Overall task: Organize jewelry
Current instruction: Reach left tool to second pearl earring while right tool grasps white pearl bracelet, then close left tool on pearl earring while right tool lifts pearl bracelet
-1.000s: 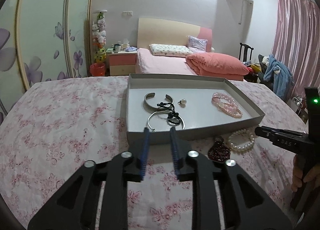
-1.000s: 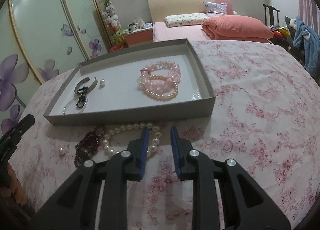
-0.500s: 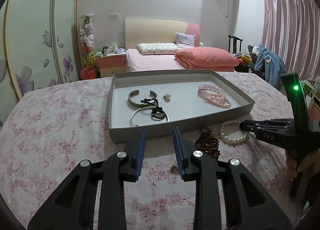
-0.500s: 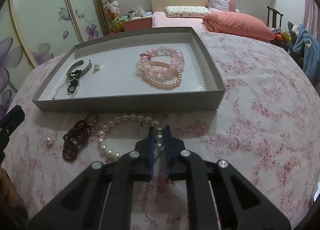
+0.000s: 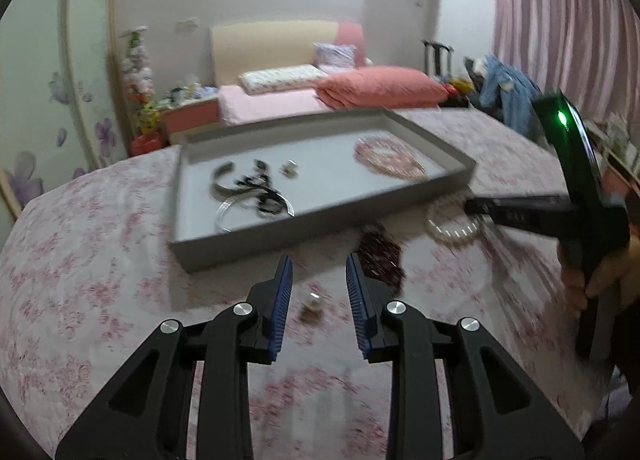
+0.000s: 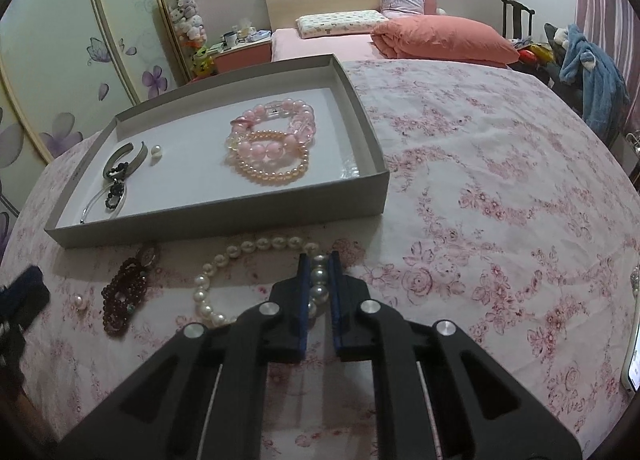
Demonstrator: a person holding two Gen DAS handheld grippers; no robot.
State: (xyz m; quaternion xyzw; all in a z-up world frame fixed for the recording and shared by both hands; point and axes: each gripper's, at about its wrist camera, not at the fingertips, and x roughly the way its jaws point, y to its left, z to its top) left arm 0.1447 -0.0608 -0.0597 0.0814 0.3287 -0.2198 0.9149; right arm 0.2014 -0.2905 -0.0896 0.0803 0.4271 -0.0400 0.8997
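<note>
A grey tray [image 6: 224,215] on the floral cloth holds pink bead bracelets [image 6: 272,139], silver bangles [image 6: 120,167] and a small pearl [image 6: 157,150]. In front of it lie a white pearl strand [image 6: 256,246], a dark red bead bracelet [image 6: 120,300] and a loose pearl [image 6: 80,302]. My right gripper [image 6: 320,260] is shut on the near side of the pearl strand. My left gripper [image 5: 318,260] is open low over the cloth, and the loose pearl [image 5: 313,303] lies between its fingers without touching them. The left wrist view is blurred.
A person's hand [image 5: 600,280] holds the right gripper's handle at the right of the left wrist view. A bed with pink bedding [image 6: 440,35] stands behind the table, and a chair with a blue garment [image 6: 596,75] is at the far right. A pale flat object [image 6: 634,364] lies at the table's right edge.
My right gripper has closed on the pearl strand. My left gripper has moved right and down and has tilted, so the loose pearl now lies between its fingers.
</note>
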